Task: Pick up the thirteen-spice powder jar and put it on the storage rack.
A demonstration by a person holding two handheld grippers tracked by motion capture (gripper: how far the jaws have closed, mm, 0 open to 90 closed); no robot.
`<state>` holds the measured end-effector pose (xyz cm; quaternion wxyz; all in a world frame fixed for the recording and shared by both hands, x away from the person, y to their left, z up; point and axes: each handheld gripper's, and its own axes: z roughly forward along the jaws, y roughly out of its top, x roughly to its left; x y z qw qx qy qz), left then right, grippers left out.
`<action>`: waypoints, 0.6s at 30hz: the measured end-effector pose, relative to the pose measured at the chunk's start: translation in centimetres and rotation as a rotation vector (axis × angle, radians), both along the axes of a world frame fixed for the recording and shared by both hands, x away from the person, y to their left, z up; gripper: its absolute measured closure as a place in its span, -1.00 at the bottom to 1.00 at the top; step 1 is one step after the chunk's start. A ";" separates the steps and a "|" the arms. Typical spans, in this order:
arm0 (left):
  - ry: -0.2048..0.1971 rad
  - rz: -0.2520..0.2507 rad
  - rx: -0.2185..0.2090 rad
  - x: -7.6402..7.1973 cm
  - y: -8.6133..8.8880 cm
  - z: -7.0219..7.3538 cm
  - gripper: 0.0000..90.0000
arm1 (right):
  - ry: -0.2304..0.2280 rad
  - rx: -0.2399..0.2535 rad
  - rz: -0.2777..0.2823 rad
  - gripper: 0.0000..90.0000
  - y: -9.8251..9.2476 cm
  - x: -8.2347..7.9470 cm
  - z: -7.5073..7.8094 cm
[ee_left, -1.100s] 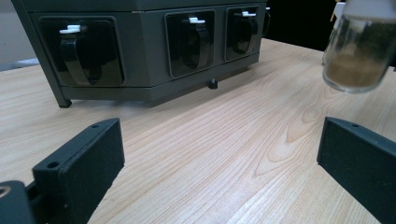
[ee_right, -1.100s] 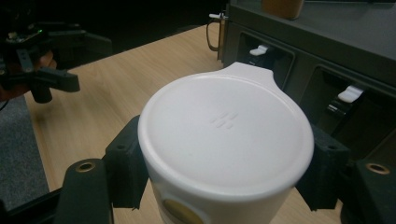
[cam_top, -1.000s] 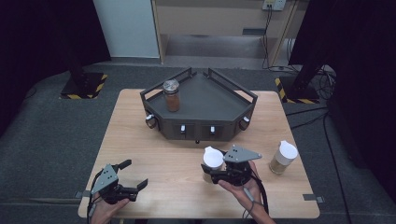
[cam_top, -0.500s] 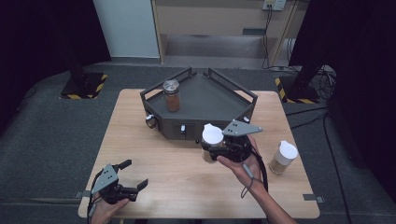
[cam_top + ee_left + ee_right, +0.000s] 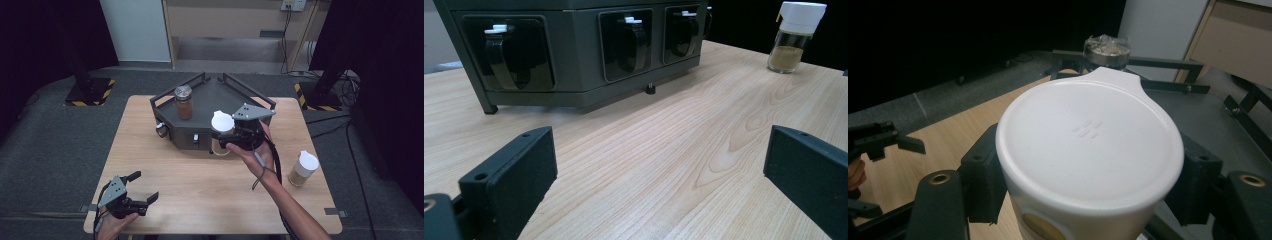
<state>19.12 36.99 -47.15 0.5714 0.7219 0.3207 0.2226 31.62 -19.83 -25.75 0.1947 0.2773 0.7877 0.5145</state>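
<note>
Lab or test studio indicated. Pale wooden table [image 5: 200, 180] set on grey carpeted floor [image 5: 55, 150], ringed by black curtains [image 5: 45, 35] at left and right of frame. Yellow-black hazard-striped stand bases [image 5: 90, 92] seen at upper left and upper right; wall socket with hanging cables [image 5: 289, 15] at top.

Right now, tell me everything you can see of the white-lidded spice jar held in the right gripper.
The clear jar with a round white lid stands upright, lifted off the wooden table at the dark grey rack's front edge. Its smooth lid has a small pour tab and faint embossed marks. The right gripper clamps it from both sides below the lid. Its contents look light-coloured.
</note>
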 end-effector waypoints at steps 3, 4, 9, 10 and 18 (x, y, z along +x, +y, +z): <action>0.000 0.000 0.001 0.0 0.0 0.0 -1.00 | -0.005 0.004 0.000 -0.31 0.4 0.7 0.6; 0.000 0.001 0.002 0.0 0.0 0.0 -1.00 | -0.005 0.004 0.000 -0.31 0.5 1.0 0.8; 0.000 0.000 0.000 0.0 0.0 0.0 -1.00 | -0.013 -0.008 -0.005 -0.31 1.5 2.2 1.6; 0.000 0.000 0.000 0.0 0.0 0.0 -1.00 | -0.015 -0.008 -0.007 -0.31 1.7 2.5 1.7; 0.000 -0.002 0.000 0.0 0.1 0.0 -1.00 | -0.009 -0.003 -0.041 -0.31 2.7 4.7 2.0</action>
